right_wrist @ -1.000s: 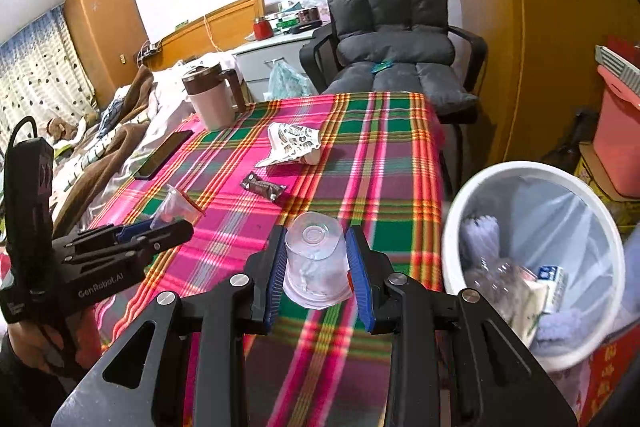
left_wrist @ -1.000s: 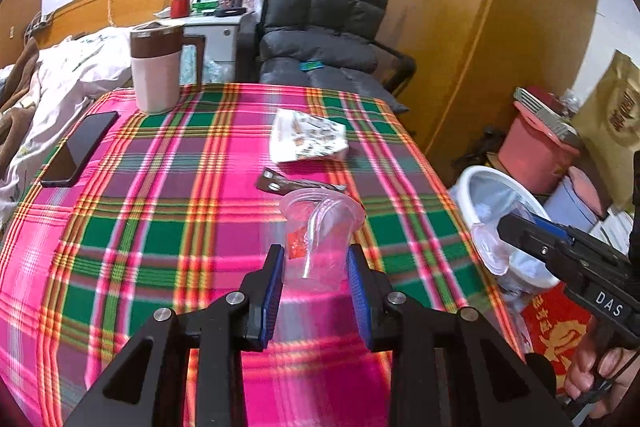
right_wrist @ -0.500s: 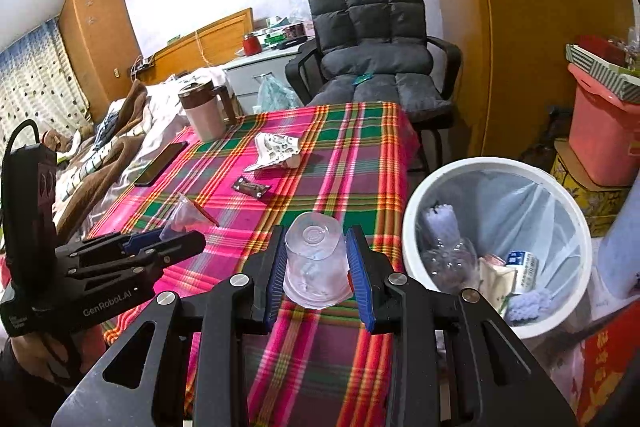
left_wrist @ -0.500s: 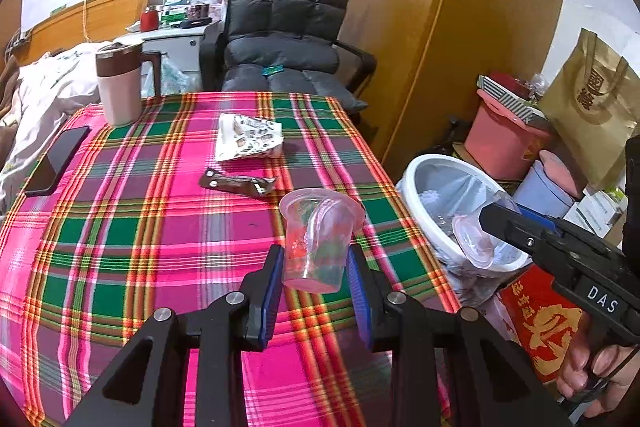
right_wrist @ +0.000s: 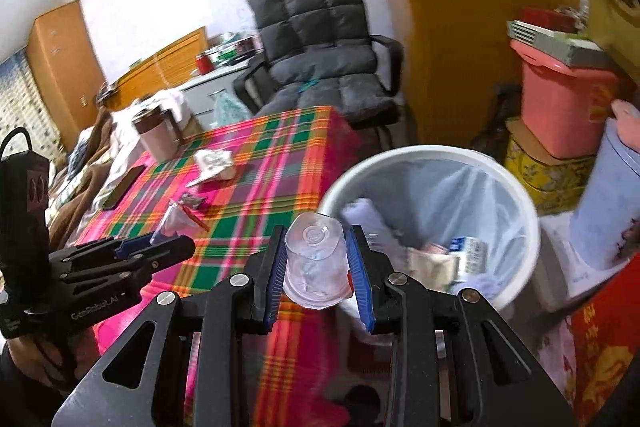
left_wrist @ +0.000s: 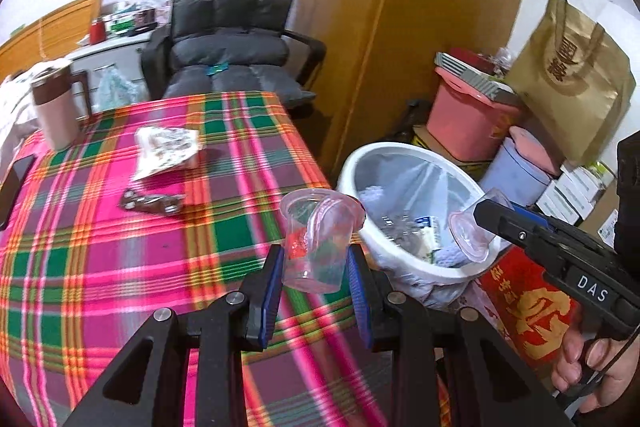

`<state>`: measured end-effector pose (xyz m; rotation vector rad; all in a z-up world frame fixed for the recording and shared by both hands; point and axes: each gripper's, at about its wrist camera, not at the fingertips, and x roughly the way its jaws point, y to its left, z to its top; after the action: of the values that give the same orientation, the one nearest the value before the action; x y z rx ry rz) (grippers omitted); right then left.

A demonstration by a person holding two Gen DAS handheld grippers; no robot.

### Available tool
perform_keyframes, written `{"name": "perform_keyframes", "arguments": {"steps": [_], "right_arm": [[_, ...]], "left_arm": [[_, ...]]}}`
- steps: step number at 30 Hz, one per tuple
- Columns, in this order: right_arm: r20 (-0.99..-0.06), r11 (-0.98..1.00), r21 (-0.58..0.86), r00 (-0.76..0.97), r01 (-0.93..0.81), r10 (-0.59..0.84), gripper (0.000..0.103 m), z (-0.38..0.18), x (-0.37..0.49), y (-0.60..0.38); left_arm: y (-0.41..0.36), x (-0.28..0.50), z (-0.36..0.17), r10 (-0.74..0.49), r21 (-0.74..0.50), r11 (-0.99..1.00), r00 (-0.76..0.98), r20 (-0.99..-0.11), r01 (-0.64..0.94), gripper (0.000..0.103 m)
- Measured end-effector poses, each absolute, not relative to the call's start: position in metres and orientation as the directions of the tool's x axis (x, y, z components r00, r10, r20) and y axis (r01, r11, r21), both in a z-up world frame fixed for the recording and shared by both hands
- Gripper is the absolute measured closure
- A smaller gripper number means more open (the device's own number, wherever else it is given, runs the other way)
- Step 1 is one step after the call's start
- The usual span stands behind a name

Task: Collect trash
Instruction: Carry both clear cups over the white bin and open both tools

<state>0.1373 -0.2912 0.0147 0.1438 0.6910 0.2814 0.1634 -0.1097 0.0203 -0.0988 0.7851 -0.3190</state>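
1. Clear plastic cup [left_wrist: 316, 239], upright, thin-walled and tapered, with a second crumpled clear piece and something red inside; it is sitting between the blue pads of the left gripper [left_wrist: 316, 267], which is closing partway and pinching its lower wall. It is hanging over the near right edge of the table, just left of the bin.
2. Second clear cup [right_wrist: 316, 263], upside down, ribbed base uppermost, its rim slightly crushed; the right gripper [right_wrist: 318, 267] is clamping it between partly closed blue pads, above the gap between table edge and bin rim.
3. Waste bin [right_wrist: 520, 211], round, white plastic, lined with a thin translucent bag, standing on the floor right of the table and holding paper and cartons.
4. Tablecloth [left_wrist: 100, 259], woven plaid in pink, green and orange, covering the table.
5. Crumpled printed wrapper [left_wrist: 166, 151] and dark flat wrapper [left_wrist: 152, 203], lying on the far half of the cloth.
6. Lidded mug [left_wrist: 54, 111], cylindrical, pale body with brown top, standing at the far left corner.
7. Quilted grey chair [left_wrist: 232, 27], standing beyond the table.
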Motion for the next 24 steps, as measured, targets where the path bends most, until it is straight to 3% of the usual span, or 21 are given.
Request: {"name": "perform_keyframes", "arguments": {"steps": [24], "right_arm": [[-0.694, 0.967, 0.25, 0.687, -0.053, 0.217, 0.07, -0.023, 0.165, -0.354]], "left_arm": [[-0.199, 0.249, -0.012, -0.423, -0.219, 0.892, 0.559, -0.713, 0.396, 0.071]]}}
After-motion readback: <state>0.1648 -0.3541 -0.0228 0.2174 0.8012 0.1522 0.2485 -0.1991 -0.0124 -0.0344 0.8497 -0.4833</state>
